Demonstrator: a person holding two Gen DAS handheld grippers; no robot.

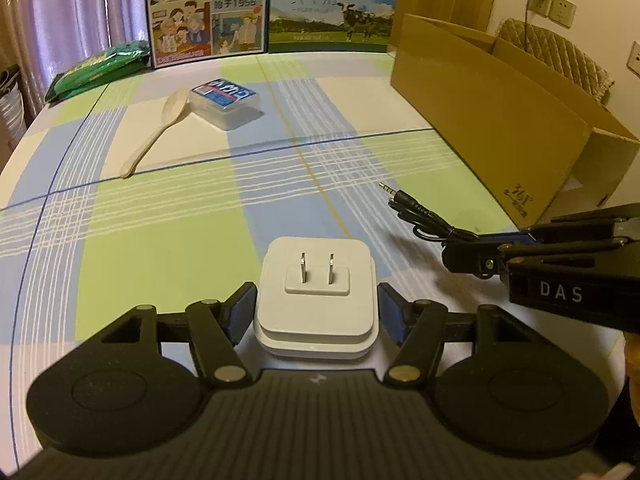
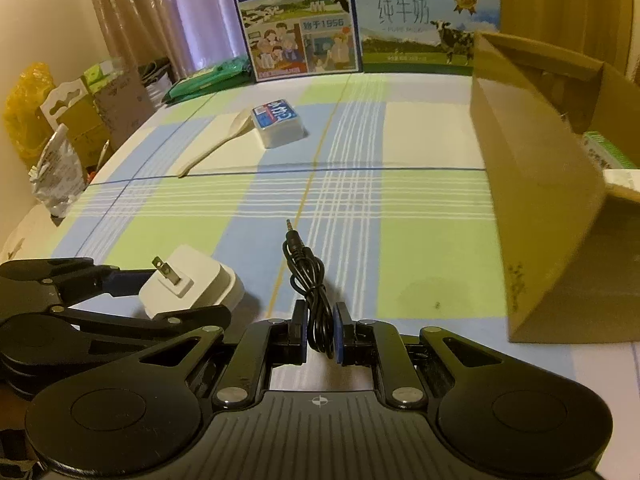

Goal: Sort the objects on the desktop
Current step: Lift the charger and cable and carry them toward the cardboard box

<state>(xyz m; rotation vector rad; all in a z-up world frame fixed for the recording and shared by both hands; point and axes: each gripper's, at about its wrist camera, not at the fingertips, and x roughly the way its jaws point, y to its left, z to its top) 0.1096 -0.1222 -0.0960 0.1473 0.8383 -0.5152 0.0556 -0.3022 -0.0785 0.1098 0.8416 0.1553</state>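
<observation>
A white charger plug (image 1: 316,300) with two metal prongs facing forward sits between the blue pads of my left gripper (image 1: 318,312), which is shut on its sides just above the plaid tablecloth. In the right wrist view the same charger (image 2: 192,284) shows at the lower left, tilted in the left gripper (image 2: 168,296). My right gripper (image 2: 320,332) is shut on a coiled black audio cable (image 2: 308,280), whose jack points forward. From the left wrist view, the right gripper (image 1: 468,256) comes in from the right with the cable (image 1: 420,212) sticking out.
An open cardboard box (image 2: 540,200) stands on the right of the table (image 2: 420,240), with packets inside. A cream spoon (image 1: 156,132) and a clear box with a blue label (image 1: 226,102) lie mid-left. A green packet (image 1: 100,68) and milk cartons (image 1: 208,8) line the back.
</observation>
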